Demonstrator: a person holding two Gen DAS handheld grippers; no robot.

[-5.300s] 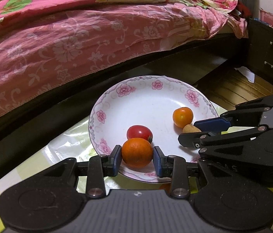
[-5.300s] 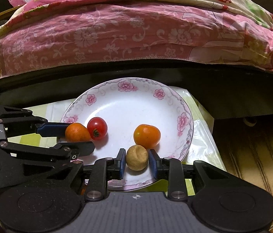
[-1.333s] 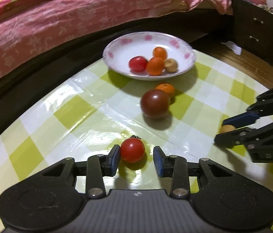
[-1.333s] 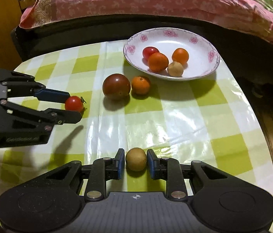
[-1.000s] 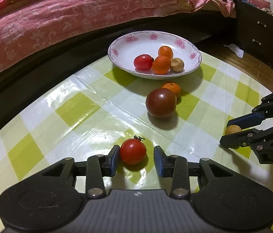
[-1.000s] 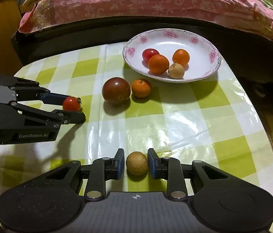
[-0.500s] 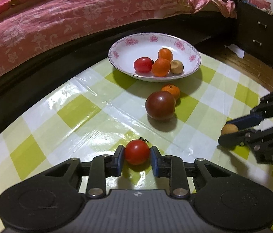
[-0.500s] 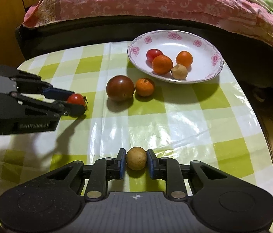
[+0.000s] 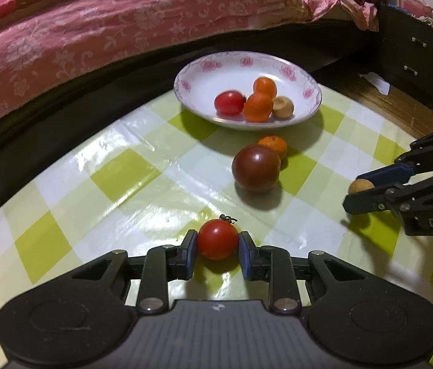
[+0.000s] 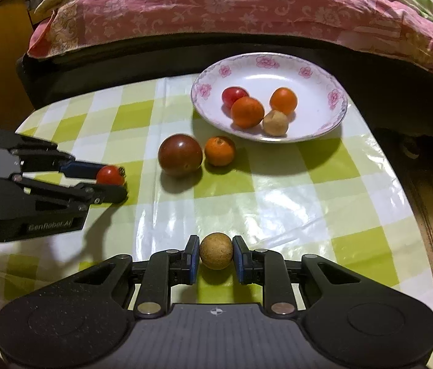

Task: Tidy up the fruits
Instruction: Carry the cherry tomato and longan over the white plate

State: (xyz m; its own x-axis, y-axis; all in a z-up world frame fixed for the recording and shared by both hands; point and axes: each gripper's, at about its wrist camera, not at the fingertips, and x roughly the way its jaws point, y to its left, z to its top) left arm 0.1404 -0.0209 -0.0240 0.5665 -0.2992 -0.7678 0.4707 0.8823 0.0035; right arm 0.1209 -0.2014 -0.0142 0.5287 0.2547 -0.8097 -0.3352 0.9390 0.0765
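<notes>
My left gripper (image 9: 218, 250) is shut on a small red tomato (image 9: 218, 239) and holds it just above the checked tablecloth; it also shows in the right wrist view (image 10: 110, 176). My right gripper (image 10: 216, 256) is shut on a tan round fruit (image 10: 216, 250), seen from the left wrist view (image 9: 360, 186) too. The white floral plate (image 9: 204, 72) at the far table edge holds a red tomato (image 9: 229, 102), two oranges (image 9: 258, 107) and a tan fruit (image 9: 283, 107).
A large dark red tomato (image 9: 256, 168) and a small orange (image 9: 273, 145) lie on the green-and-white cloth (image 9: 124, 178) in front of the plate. A bed with a pink cover (image 9: 124, 27) runs behind the table. A dark drawer cabinet (image 9: 416, 49) stands at right.
Both grippers have closed on their fruits, the left on the red tomato and the right on the tan fruit. Both have lifted slightly and edged toward the plate.
</notes>
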